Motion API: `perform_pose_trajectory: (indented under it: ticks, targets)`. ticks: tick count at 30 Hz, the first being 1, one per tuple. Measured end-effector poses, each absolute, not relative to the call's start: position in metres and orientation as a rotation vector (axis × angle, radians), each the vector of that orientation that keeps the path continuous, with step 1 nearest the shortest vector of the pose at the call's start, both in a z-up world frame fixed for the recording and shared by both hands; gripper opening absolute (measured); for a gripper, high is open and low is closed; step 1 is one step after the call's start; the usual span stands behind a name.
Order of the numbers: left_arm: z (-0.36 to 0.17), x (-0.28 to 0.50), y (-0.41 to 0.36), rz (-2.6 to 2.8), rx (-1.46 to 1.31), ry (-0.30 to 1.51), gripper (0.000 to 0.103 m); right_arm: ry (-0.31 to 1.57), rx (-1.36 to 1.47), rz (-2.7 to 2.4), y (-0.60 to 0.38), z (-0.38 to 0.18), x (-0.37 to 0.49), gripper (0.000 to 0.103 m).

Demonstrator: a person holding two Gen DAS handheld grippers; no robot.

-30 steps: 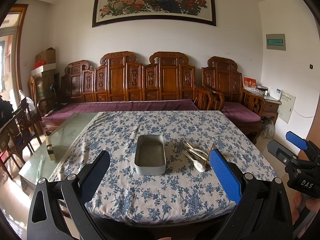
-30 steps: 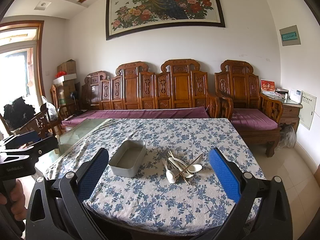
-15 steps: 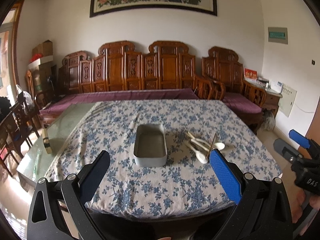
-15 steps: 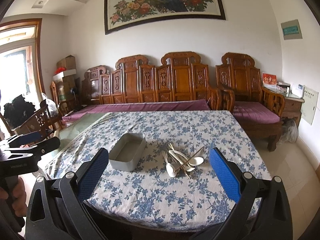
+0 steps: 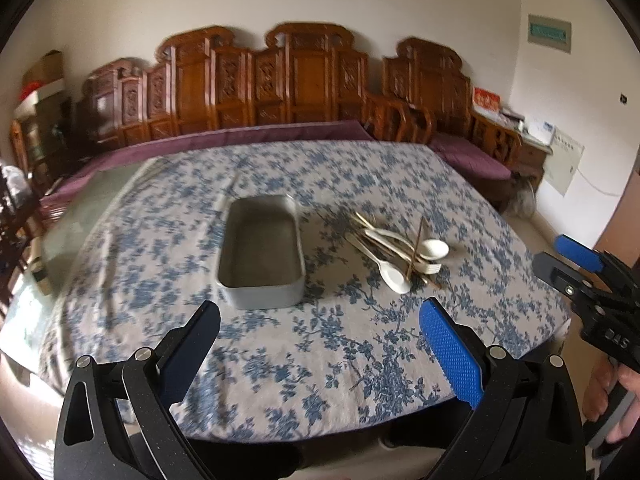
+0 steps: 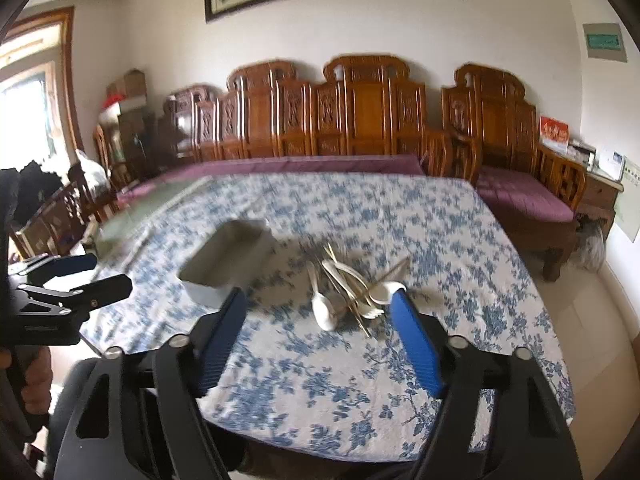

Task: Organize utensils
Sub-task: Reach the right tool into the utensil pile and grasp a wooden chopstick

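Note:
A grey rectangular metal tin (image 5: 261,249) sits empty on the blue-flowered tablecloth (image 5: 320,352). To its right lies a loose heap of white spoons (image 5: 394,276), chopsticks and a fork. My left gripper (image 5: 318,314) hovers open just in front of the tin, nothing between its fingers. My right gripper (image 6: 316,300) is close above the utensil heap (image 6: 348,292); its jaws are closing and stand apart, with a white spoon (image 6: 322,308) seen between the fingertips, not pressed. The tin (image 6: 224,264) is to its left. Each gripper shows in the other's view: the right (image 5: 576,268), the left (image 6: 72,280).
Carved wooden benches (image 5: 304,80) with purple cushions run along the far side of the table. A glass tabletop edge (image 5: 80,216) shows bare at the left. Wooden chairs (image 6: 52,228) stand at the left, a side cabinet (image 6: 596,192) at the right.
Both grippers have dropped and moved in toward the table; tin and utensils look larger and nearer. The right gripper's jaws have narrowed. Nothing on the table has moved.

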State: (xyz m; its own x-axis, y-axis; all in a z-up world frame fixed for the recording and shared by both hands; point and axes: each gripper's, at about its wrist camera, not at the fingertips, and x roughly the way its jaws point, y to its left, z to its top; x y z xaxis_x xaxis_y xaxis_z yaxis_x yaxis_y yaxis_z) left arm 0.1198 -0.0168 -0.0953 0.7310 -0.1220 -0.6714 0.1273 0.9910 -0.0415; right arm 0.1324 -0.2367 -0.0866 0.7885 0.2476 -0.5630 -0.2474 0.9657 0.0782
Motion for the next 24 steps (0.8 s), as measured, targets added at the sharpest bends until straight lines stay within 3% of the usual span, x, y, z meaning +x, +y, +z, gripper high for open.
perform_pose_trajectory:
  ticks: [5, 10, 24]
  targets:
    - [-0.122, 0.151, -0.030, -0.180, 0.031, 0.791, 0.097, 0.699, 0.019, 0.258, -0.243, -0.123, 0.178, 0.061]
    - [-0.143, 0.179, -0.041, -0.219, 0.037, 0.825, 0.097, 0.772, 0.009, 0.256, -0.245, -0.152, 0.228, 0.044]
    - [-0.184, 0.235, -0.065, -0.242, 0.090, 0.895, 0.097, 0.971, 0.052, 0.246, -0.249, -0.229, 0.343, 0.034]
